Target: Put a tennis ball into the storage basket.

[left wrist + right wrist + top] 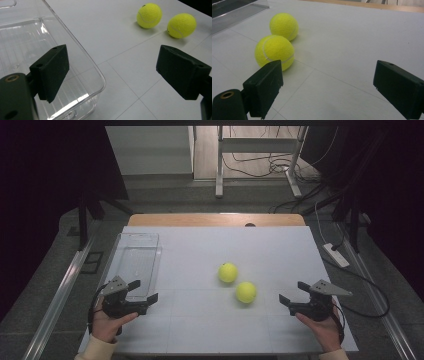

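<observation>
With both claws gaping empty, the right claw should straddle the nearer fuzzy yellow tennis ball squarely, just right of the clear plastic bin beside the left claw.

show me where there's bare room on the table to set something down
Free: the far strip behind the tennis balls, the near middle between the left gripper and right gripper. The clear bin takes the left edge.
</observation>
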`<state>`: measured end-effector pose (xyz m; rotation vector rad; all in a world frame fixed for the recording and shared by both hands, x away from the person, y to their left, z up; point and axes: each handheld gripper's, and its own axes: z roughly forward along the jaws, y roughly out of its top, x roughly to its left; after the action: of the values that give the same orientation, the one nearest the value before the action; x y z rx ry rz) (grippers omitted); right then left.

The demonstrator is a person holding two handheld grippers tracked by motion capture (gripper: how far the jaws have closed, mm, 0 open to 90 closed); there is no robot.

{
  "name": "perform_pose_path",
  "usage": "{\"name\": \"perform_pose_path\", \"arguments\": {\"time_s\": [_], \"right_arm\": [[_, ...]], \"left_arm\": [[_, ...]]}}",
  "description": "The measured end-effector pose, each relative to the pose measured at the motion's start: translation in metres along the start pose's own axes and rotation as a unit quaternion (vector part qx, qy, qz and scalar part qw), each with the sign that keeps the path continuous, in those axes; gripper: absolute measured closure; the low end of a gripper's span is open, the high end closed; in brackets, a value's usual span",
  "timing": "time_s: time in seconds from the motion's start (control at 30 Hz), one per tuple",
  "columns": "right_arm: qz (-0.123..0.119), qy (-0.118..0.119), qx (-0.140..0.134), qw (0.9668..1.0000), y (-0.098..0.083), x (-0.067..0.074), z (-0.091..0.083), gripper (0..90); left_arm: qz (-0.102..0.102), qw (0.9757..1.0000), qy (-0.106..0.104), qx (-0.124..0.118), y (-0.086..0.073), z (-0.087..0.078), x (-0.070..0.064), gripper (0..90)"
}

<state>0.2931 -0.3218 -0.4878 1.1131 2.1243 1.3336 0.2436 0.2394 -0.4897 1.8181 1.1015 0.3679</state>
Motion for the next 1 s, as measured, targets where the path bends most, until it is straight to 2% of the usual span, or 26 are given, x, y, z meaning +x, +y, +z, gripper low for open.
{"name": "perform_pose_path", "arguments": {"time_s": [0.4,0.87,1.0], "right_arm": [[0.0,0.001,0.002,1.0,0.001,0.001,0.002,9.0],[0.003,-0.003,0.001,1.0,-0.001,0.001,-0.001,9.3],[0.002,-0.004,0.001,1.0,-0.002,0.001,-0.001,9.3]], "left_arm": [[0.007,1.0,0.004,-0.001,0.001,0.0,-0.005,12.2],[0.009,0.9999,-0.006,-0.007,0.013,0.004,-0.01,12.3],[0.011,0.9999,0.002,-0.002,0.016,0.006,-0.011,12.4]]}}
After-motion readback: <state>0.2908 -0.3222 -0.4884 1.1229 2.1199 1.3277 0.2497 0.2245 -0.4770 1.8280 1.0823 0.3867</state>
